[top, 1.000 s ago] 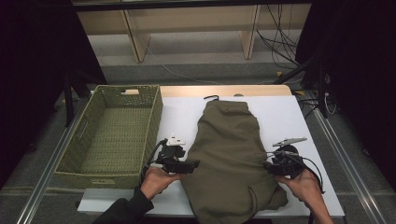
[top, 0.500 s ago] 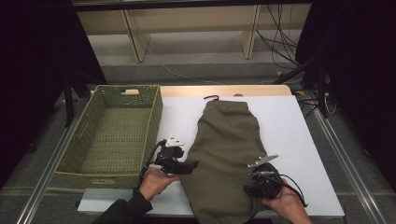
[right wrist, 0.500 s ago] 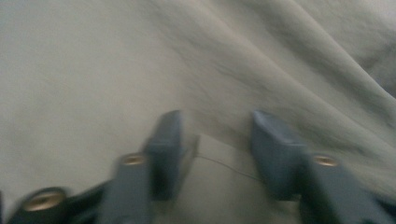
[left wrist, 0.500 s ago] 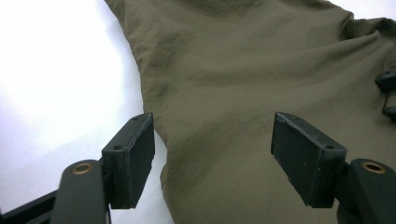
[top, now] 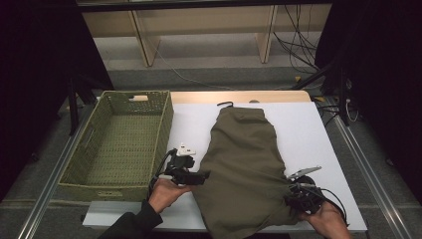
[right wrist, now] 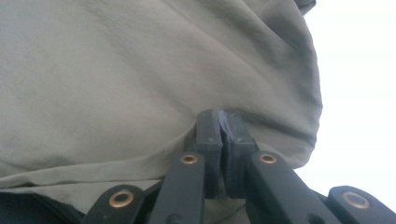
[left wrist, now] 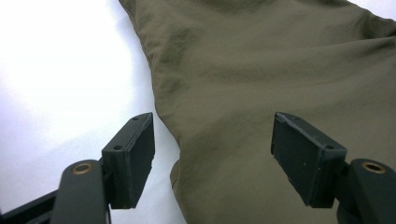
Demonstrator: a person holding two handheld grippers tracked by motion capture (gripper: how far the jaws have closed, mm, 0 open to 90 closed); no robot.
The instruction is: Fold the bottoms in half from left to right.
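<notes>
An olive-green garment (top: 244,159) lies lengthwise on the white table top (top: 308,129). My left gripper (top: 201,176) rests at the garment's left edge with its jaws wide apart. In the left gripper view the left gripper (left wrist: 212,140) straddles the garment (left wrist: 261,60) at that edge, and its pads are not pressing the fabric. My right gripper (top: 293,196) is at the near right corner of the garment. Its jaws have just been closing. In the right gripper view the right gripper (right wrist: 219,116) is shut on a pinched fold of the garment (right wrist: 116,70).
A green woven basket (top: 166,124) stands at the table's left side, close to my left hand. Behind the table are a wooden shelf frame (top: 144,45) and loose cables (top: 298,45) on the floor. Metal rails run along both sides.
My right hand has shifted left and nearer along the garment's right edge, and its jaws have closed on the fabric. My left hand has stayed in place with its jaws apart.
</notes>
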